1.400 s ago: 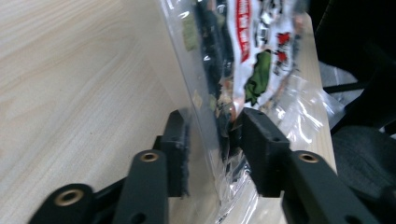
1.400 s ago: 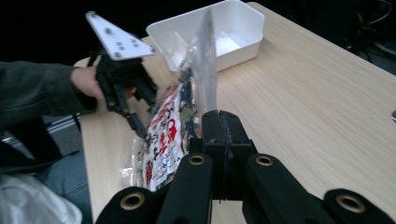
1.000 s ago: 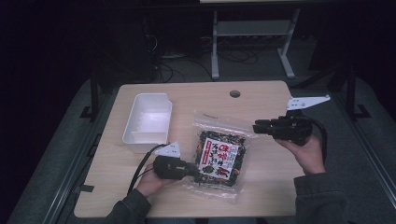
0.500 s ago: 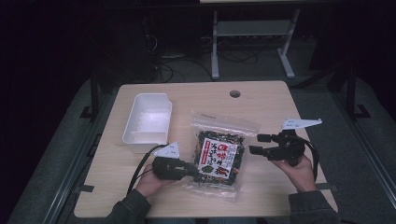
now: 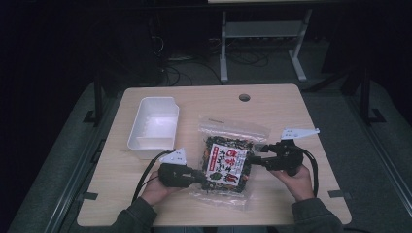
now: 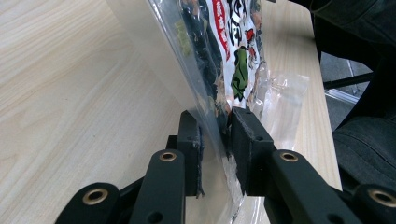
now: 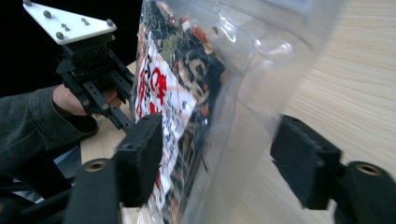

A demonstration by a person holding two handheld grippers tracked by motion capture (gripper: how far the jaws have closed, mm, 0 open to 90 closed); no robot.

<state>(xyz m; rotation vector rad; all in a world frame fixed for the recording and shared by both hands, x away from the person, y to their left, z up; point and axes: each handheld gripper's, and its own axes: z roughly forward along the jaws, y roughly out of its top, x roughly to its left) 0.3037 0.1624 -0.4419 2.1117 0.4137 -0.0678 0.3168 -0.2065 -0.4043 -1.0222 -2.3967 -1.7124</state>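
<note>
- The bag point(image 5: 227, 162) of dark snack mix lies flat on the surface point(image 5: 301, 121), just right of the white tray point(image 5: 154, 127).
- The left gripper point(image 6: 215, 140) is clamped on the bag's near left edge; its pads pinch the clear film, not the filling.
- The right gripper point(image 7: 219, 158) stands wide, its jaws having just narrowed a little. The bag's right side is between the pads, but neither pad presses on it yet.
- The step in hand looks like taking a second hold on the bag, likely to lift or open it.
- To do it well, keep the left grip firm and steady as an anchor.
- Slide the right gripper in so that the pads meet on flat film near the edge, then close squarely.
- Avoid biting the bulky filled part: the pads could slip or crush the contents.
- Lift both sides together, so that the film does not tear at either pinch.
</note>
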